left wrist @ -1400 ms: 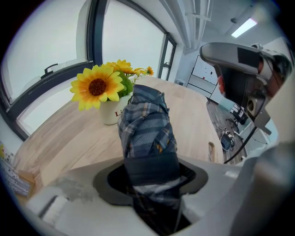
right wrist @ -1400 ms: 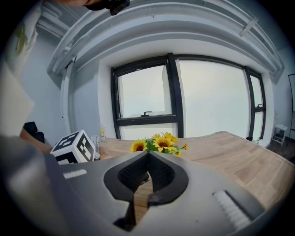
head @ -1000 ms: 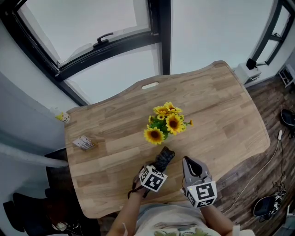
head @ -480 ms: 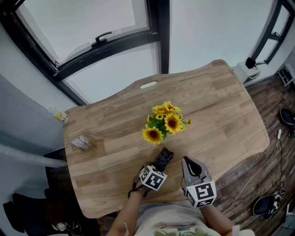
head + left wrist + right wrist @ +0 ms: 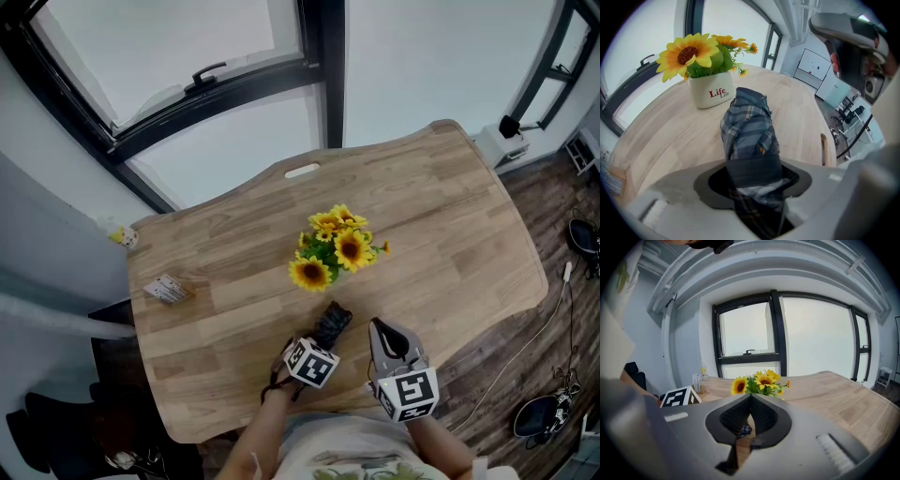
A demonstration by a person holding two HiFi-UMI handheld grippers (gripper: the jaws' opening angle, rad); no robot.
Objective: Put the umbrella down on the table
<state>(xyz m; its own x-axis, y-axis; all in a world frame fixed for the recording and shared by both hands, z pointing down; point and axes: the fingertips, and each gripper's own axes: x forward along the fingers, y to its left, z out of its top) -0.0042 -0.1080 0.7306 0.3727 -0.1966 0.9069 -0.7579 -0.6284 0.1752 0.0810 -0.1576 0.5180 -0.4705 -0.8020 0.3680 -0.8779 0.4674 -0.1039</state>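
The left gripper point(image 5: 754, 180) is clamping a folded plaid umbrella point(image 5: 749, 126), pointing it steeply down at the wooden table point(image 5: 450, 216). Its far end seems to be touching the wood, though that's hard to judge. Just beyond, a white pot point(image 5: 712, 91) is holding sunflowers point(image 5: 689, 54). The right gripper point(image 5: 750, 399) is hovering alongside, jaws pressed together on nothing.

My left gripper point(image 5: 322, 339) is sitting just left of my right gripper point(image 5: 379, 327), holding the umbrella point(image 5: 750, 136) before the flowerpot point(image 5: 336, 255), which is standing mid-table point(image 5: 469, 225); a packet point(image 5: 169, 290) is lying far left.
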